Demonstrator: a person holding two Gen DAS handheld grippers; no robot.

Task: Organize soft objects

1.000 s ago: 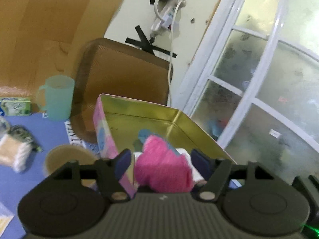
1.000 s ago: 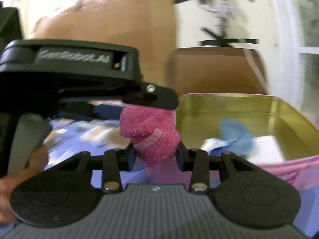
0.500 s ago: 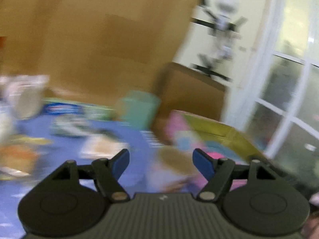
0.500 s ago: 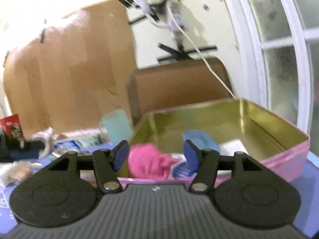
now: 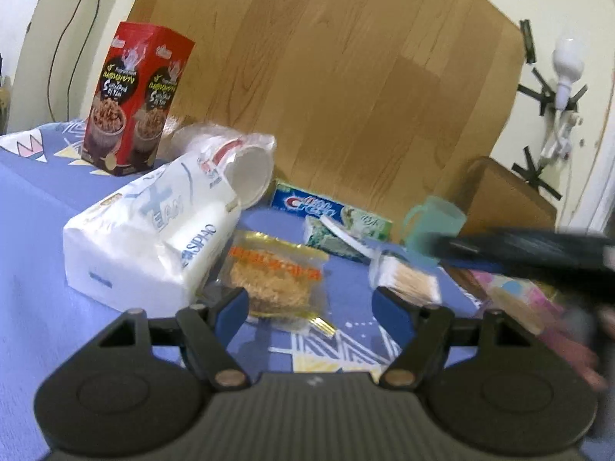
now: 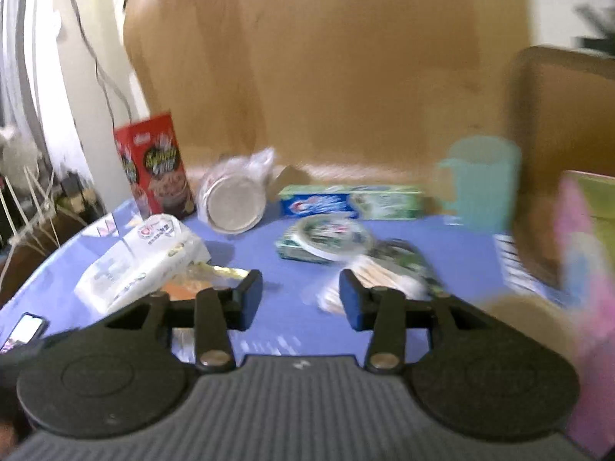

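- The left gripper [image 5: 307, 311] is hovering with its jaws spread wide, gripping nothing, above the blue tablecloth [image 5: 34, 238].
- The right gripper [image 6: 301, 299] is also gaping apart, holding nothing.
- A white tissue pack [image 5: 153, 234] is lying at ten o'clock from the left gripper, touching a snack packet [image 5: 275, 280] at twelve.
- A cotton-swab bundle [image 5: 403, 280] is sitting at one o'clock.
- The pink tin [image 6: 588, 269] is showing blurred at three o'clock in the right wrist view; soft objects inside cannot be seen.
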